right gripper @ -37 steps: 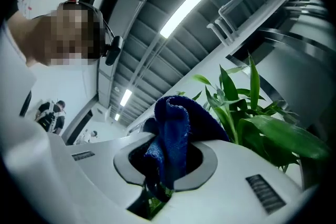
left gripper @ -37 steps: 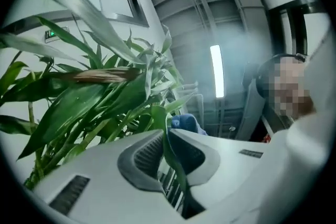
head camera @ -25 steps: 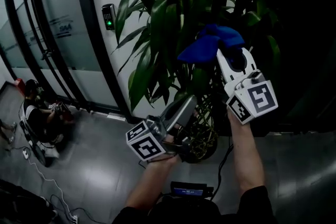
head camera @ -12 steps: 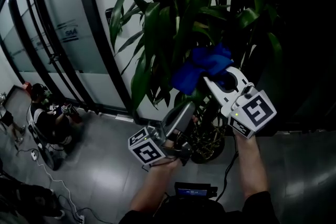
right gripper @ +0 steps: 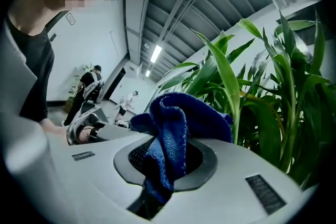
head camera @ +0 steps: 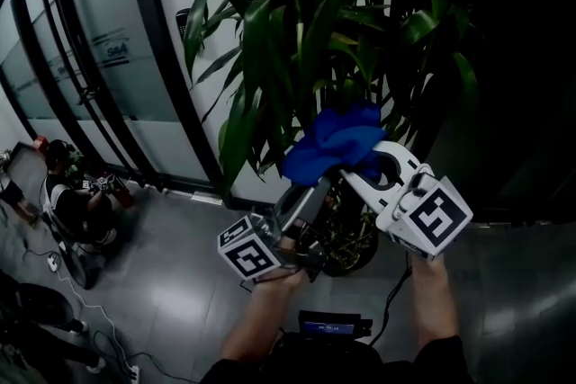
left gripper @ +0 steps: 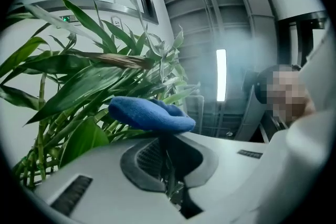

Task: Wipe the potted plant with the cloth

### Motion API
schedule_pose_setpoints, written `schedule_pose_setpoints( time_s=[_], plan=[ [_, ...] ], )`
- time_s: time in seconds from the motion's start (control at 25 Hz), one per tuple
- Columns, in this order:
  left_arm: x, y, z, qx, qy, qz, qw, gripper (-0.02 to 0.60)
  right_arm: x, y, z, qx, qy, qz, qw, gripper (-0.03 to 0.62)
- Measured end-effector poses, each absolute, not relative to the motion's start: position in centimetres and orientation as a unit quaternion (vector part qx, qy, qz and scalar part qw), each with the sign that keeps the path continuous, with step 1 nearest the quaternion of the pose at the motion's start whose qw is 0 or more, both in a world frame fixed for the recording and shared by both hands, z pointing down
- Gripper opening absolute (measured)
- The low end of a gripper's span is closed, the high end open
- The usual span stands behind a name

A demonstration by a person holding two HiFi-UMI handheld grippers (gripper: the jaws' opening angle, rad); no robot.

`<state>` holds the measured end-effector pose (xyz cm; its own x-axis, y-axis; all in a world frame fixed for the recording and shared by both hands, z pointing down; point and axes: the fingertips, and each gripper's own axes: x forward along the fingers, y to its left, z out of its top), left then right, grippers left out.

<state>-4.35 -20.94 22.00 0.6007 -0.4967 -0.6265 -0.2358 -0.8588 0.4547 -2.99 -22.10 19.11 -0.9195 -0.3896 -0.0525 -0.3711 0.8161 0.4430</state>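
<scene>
Two grippers work low on the potted plant [head camera: 297, 40], in front of its foliage. My left gripper [head camera: 313, 186] has its jaws shut on what looks like a thin leaf [left gripper: 172, 182], likely to steady it for wiping. My right gripper [head camera: 349, 177], just beside it, has jaws clamped on the blue cloth [head camera: 328, 144], which bunches against the plant's lower leaves.

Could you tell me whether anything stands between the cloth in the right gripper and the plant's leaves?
Nothing visible does. The right gripper is shut on the blue cloth, and the potted plant's leaves rise directly beside the cloth, with no other thing between them.
</scene>
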Motion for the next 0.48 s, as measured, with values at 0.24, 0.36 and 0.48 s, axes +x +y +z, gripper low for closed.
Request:
schedule_pose_setpoints(
  time_s=[0.24,0.36,0.48],
  plan=[
    [-4.5,-20.9,22.3,0.875,-0.209,-0.402,0.169,0.005,-2.5,-19.5,18.8,0.19,-0.953,-0.234,0.029,0.078],
    [-4.7,-20.9,22.2,0.874,-0.209,-0.405,0.169,0.003,-1.2,-18.6,15.8,0.211,-0.944,-0.255,-0.01,0.078],
    [-4.8,-20.7,22.1,0.874,-0.208,-0.407,0.166,0.003,1.0,-19.2,10.1,0.261,-0.909,-0.305,-0.111,0.078]
  ],
)
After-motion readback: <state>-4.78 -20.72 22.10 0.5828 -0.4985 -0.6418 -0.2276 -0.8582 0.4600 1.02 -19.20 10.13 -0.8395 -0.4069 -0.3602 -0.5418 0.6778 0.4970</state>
